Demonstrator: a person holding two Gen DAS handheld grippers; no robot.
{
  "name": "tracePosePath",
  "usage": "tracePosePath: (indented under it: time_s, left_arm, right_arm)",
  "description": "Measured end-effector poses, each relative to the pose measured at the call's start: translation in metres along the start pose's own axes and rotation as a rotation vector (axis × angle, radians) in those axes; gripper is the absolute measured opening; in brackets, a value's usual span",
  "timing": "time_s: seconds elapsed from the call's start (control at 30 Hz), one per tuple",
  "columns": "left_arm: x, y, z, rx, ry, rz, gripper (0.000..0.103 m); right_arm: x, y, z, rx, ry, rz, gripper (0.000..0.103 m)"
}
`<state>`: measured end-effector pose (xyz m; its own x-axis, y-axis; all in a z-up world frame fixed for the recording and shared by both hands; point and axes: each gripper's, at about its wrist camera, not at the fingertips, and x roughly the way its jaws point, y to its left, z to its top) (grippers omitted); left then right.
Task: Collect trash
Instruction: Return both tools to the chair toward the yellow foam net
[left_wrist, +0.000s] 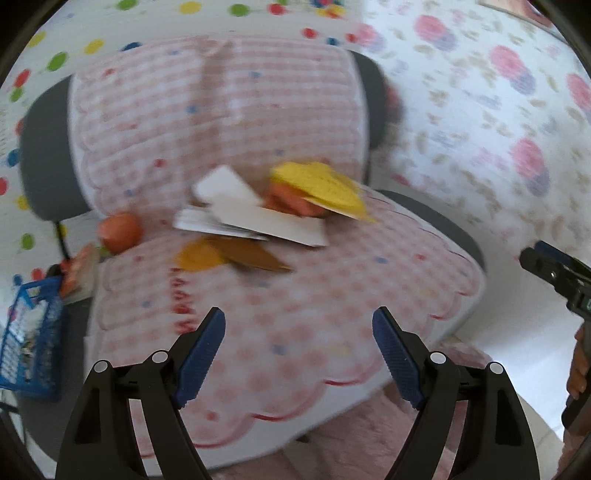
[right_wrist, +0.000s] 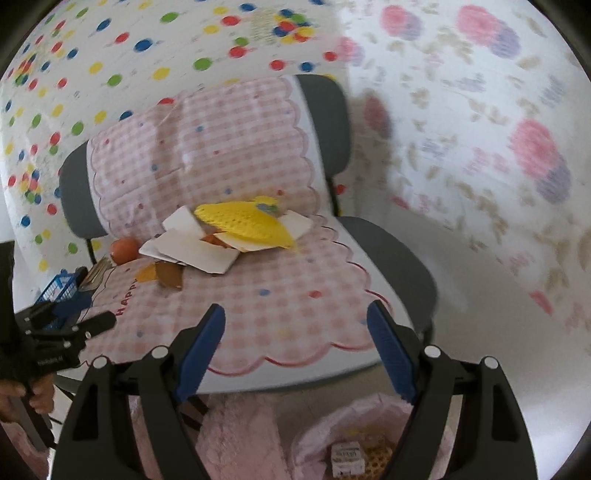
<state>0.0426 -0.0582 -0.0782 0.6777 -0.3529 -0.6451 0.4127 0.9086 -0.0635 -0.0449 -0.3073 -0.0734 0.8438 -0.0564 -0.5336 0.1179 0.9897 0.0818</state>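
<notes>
1. On the grey chair (right_wrist: 391, 251), a pink checked cover (right_wrist: 266, 295) drapes over both seat and backrest, and the trash lies in a loose pile at the back of the seat.
2. White cardboard pieces (right_wrist: 192, 251) lie at the pile's middle, with a yellow honeycomb paper decoration (right_wrist: 247, 225) resting on top of them.
3. Brown and orange paper scraps (left_wrist: 229, 256) lie just in front of the cardboard.
4. An orange ball (left_wrist: 120, 232) sits at the seat's left edge, beside the backrest.
5. Left claw (left_wrist: 299, 350) hangs above the seat's front, its blue pads apart and nothing between them.
6. Right claw (right_wrist: 295, 347) hangs over the front edge likewise, spread wide and empty.
7. Below the right claw, a pink-lined bin (right_wrist: 343, 424) on the floor holds a small white box (right_wrist: 345, 459).
8. A blue basket (left_wrist: 29, 343) stands left of the chair.
</notes>
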Motion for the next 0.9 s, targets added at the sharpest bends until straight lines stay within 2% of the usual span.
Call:
tracePosePath:
  time_s: [0.2, 0.33, 0.4, 0.5, 0.53, 0.67, 0.77, 0.9]
  left_arm:
    - [0.011, 0.037, 0.019, -0.061, -0.016, 0.069, 0.082]
    - [0.027, 0.055, 0.034, -0.081, -0.008, 0.087, 0.082]
    - [0.040, 0.063, 0.042, -0.088, 0.000, 0.096, 0.082]
    - [0.057, 0.072, 0.052, -0.103, 0.010, 0.091, 0.082]
    - [0.064, 0.076, 0.057, -0.109, 0.013, 0.097, 0.082]
    - [0.081, 0.087, 0.071, -0.132, 0.009, 0.129, 0.082]
    - [0.092, 0.097, 0.078, -0.146, 0.007, 0.152, 0.082]
    - [0.100, 0.107, 0.082, -0.172, 0.022, 0.147, 0.082]
  right_arm:
    - [0.042, 0.031, 0.023, -0.077, 0.026, 0.040, 0.076]
    - [0.079, 0.052, 0.042, -0.139, 0.041, 0.059, 0.075]
    - [0.095, 0.059, 0.049, -0.159, 0.051, 0.071, 0.071]
    - [0.124, 0.073, 0.062, -0.212, 0.069, 0.088, 0.058]
    - [0.139, 0.080, 0.067, -0.241, 0.079, 0.089, 0.058]
    - [0.176, 0.103, 0.081, -0.334, 0.092, 0.085, 0.058]
    - [0.204, 0.122, 0.089, -0.408, 0.100, 0.070, 0.064]
    - [0.240, 0.141, 0.094, -0.509, 0.118, -0.007, 0.065]
